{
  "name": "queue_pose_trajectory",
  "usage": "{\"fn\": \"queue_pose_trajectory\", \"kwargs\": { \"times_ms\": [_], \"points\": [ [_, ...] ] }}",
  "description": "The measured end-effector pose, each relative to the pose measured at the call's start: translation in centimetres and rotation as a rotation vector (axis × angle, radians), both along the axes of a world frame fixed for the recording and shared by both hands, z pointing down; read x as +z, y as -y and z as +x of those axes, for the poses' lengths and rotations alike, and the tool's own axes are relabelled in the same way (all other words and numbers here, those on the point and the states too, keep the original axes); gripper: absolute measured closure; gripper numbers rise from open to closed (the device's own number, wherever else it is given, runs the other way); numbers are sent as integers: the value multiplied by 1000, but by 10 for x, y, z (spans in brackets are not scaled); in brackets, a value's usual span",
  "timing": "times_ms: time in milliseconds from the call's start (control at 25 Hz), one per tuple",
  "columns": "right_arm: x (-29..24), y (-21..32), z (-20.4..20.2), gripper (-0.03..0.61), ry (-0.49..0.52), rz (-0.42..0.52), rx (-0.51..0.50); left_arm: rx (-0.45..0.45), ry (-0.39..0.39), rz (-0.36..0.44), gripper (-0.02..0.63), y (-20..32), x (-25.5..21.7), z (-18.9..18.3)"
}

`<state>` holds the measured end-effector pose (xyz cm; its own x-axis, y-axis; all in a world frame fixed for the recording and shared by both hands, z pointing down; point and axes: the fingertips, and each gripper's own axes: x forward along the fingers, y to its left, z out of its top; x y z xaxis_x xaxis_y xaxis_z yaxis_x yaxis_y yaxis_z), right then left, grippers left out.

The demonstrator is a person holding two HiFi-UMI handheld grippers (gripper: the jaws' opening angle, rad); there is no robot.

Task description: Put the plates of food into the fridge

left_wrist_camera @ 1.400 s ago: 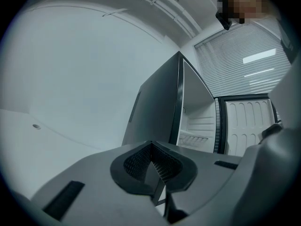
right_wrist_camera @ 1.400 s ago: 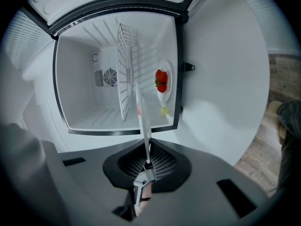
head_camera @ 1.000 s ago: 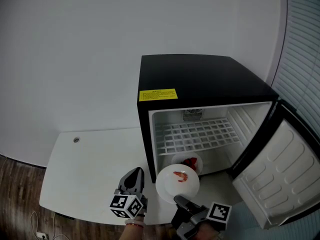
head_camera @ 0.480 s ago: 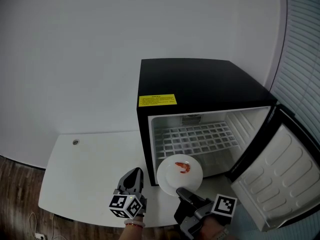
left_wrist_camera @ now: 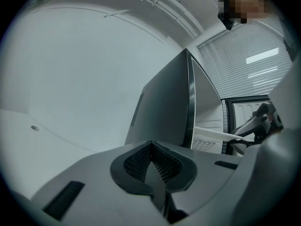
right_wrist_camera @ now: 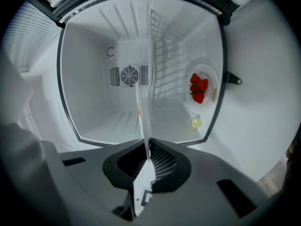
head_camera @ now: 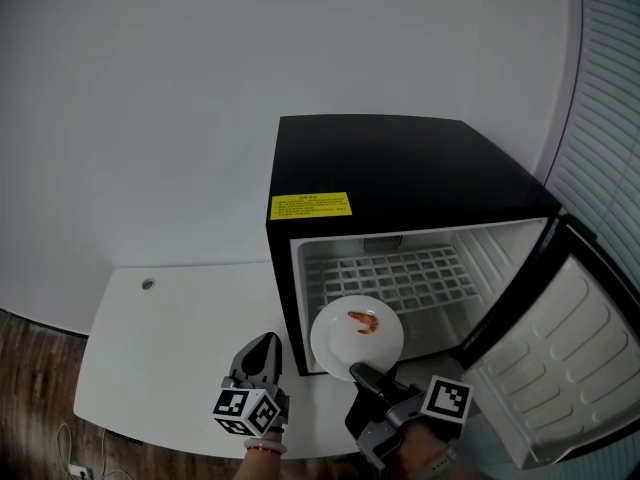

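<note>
A white plate with a shrimp (head_camera: 357,333) hangs level at the mouth of the open black fridge (head_camera: 400,163), under its wire shelf (head_camera: 385,273). My right gripper (head_camera: 366,377) is shut on the plate's near rim. In the right gripper view the plate (right_wrist_camera: 143,112) shows edge-on between the pads of that gripper (right_wrist_camera: 148,157). A second plate with strawberries (right_wrist_camera: 201,87) lies on the fridge floor; the head view hides it behind the held plate. My left gripper (head_camera: 263,351) hovers shut and empty over the table, left of the fridge. In its own view the left gripper (left_wrist_camera: 151,147) faces the fridge's side wall (left_wrist_camera: 164,107).
The fridge door (head_camera: 560,348) stands swung open to the right. The fridge sits on a white table (head_camera: 170,338) with a small round hole (head_camera: 148,284) at its back left. A small yellow thing (right_wrist_camera: 196,122) lies on the fridge floor by the strawberry plate. Window blinds (head_camera: 610,118) hang at the right.
My right gripper has carried the shrimp plate up and forward to the fridge opening, so it now covers the strawberry plate in the head view. The left gripper has barely moved.
</note>
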<state>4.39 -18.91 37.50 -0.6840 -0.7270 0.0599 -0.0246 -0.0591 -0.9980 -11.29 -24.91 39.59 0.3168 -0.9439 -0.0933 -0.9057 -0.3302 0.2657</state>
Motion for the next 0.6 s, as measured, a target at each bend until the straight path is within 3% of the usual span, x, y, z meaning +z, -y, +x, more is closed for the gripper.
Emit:
{"fn": "queue_pose_trajectory", "kwargs": {
  "times_ms": [600],
  "points": [
    [-5,42,-3,561,7,-17,-1,-11,1,10,607,20,-2,0]
  ]
}}
